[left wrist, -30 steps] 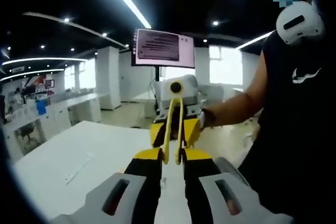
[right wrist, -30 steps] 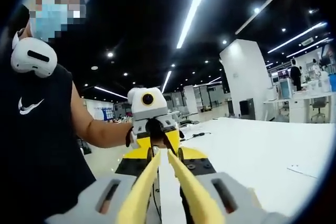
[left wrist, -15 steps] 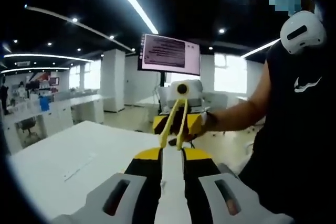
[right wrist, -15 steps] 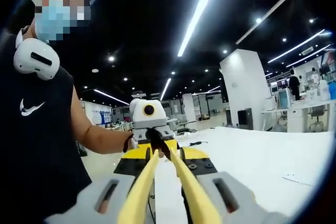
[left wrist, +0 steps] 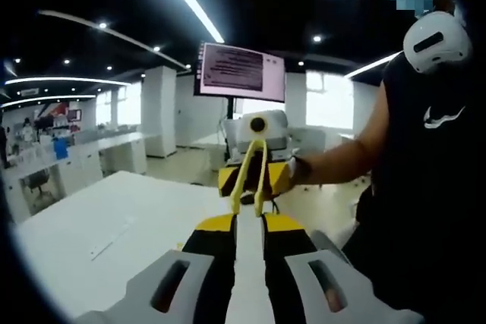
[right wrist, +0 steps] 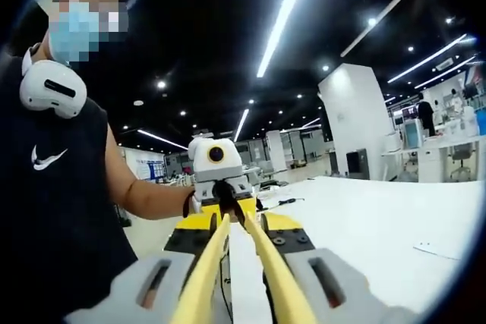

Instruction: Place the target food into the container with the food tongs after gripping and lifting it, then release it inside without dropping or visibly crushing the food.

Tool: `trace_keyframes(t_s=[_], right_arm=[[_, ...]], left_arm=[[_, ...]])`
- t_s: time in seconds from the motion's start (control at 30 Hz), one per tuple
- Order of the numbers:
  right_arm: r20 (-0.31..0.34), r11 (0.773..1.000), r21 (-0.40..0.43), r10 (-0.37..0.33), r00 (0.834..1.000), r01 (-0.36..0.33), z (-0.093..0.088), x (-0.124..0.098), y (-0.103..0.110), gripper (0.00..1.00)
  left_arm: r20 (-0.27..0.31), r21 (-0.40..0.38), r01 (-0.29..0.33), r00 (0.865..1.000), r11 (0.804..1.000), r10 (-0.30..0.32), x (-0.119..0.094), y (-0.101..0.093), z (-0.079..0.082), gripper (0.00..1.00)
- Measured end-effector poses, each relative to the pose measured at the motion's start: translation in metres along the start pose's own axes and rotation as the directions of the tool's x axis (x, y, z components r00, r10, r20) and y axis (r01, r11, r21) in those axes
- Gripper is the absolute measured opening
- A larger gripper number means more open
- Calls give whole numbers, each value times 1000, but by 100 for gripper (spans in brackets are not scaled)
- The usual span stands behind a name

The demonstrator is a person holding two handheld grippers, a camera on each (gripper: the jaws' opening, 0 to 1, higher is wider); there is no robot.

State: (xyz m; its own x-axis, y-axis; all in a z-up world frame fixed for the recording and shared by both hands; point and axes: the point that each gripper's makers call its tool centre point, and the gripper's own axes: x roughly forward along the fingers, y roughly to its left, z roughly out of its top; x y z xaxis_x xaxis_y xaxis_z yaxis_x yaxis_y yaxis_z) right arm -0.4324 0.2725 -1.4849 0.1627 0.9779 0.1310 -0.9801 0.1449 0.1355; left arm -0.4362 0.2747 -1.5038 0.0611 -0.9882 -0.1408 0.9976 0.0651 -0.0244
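Observation:
My right gripper [right wrist: 234, 221] is shut on yellow food tongs [right wrist: 203, 272], whose two arms rise between its jaws and draw together ahead. In the left gripper view the same tongs [left wrist: 240, 180] hang as a narrow V from the right gripper [left wrist: 254, 180], with their tips just beyond my left gripper [left wrist: 249, 221]. The left jaws stand a little apart, with bare table showing between them. The two grippers face each other above a white table [left wrist: 114, 225], and the left gripper [right wrist: 228, 201] sits right at the tongs' tips.
A person in a black sleeveless shirt [right wrist: 53, 210] stands at the table's edge, holding both grippers. The white table [right wrist: 380, 218] stretches away on one side. A screen on a stand [left wrist: 239, 70] and rows of office desks [left wrist: 91, 157] lie further off.
The tongs' tips, which reached between my left jaws a second ago, now end just beyond them. Both views have shifted slightly.

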Motion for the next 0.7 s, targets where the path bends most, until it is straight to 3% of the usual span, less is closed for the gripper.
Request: trace_keyframes(t_s=[0.13,0.3,0.43,0.57,0.7], right_arm=[[22,1000,16,-13,1000,12,6,-1,-3,19],[-23,998,-34,-52,998,51,7,-3,-13,21],[-72,995,-66,-85,994,81,6,-9,-19,23],[-95,989,-92,-121,988,112,4,-18,-25,24],[-110,983,-117,-154,982,142,1,-26,-31,25]], left_arm=[[27,25,-20,999,999,20,1,3,6,10],[10,40,-46,999,998,46,3,6,1,34],[2,36,-119,993,992,118,-6,19,-6,52],[-25,27,-203,979,979,203,-20,32,-24,67],[-49,-10,-266,963,964,265,-36,39,-47,70]])
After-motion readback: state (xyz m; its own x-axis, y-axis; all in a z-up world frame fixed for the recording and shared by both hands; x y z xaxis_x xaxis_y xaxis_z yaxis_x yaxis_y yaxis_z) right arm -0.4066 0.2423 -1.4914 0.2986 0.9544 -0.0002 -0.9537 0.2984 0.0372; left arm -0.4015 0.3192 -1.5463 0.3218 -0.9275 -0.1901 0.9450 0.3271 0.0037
